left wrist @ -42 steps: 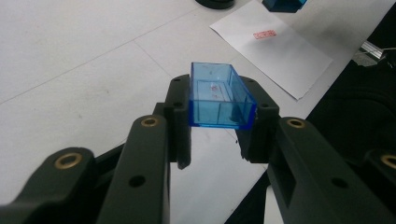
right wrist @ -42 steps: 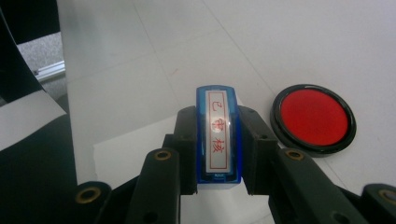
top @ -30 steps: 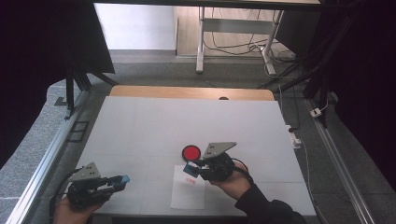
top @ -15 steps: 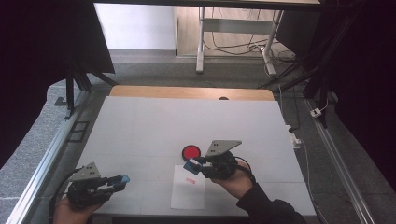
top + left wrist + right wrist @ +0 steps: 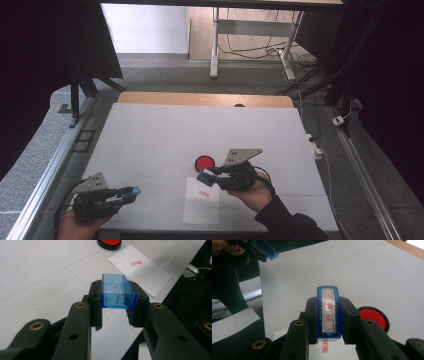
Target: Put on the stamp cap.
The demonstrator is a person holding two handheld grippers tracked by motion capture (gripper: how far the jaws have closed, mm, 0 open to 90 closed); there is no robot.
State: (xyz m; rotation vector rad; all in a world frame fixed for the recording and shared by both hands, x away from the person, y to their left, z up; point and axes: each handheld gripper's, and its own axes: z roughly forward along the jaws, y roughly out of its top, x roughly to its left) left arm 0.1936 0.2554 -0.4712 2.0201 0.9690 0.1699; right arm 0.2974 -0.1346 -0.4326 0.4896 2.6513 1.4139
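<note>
My right fingers [image 5: 328, 315] grip the blue stamp [image 5: 328, 312] above the paper [image 5: 201, 201] near the counter's near edge, my left fingers [image 5: 117, 305] grip its cap [image 5: 118, 291], so I should align them squarely before capping.

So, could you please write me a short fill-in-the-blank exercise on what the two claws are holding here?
1. The left claw is shut on a clear ____ plastic stamp cap.
2. The right claw grips a blue rectangular stamp lettered in ____.
3. The white sheet of paper bears a red ____.
4. Beside the paper lies a round ____ ink pad.

Missing words: blue; red; stamp print; red
</note>
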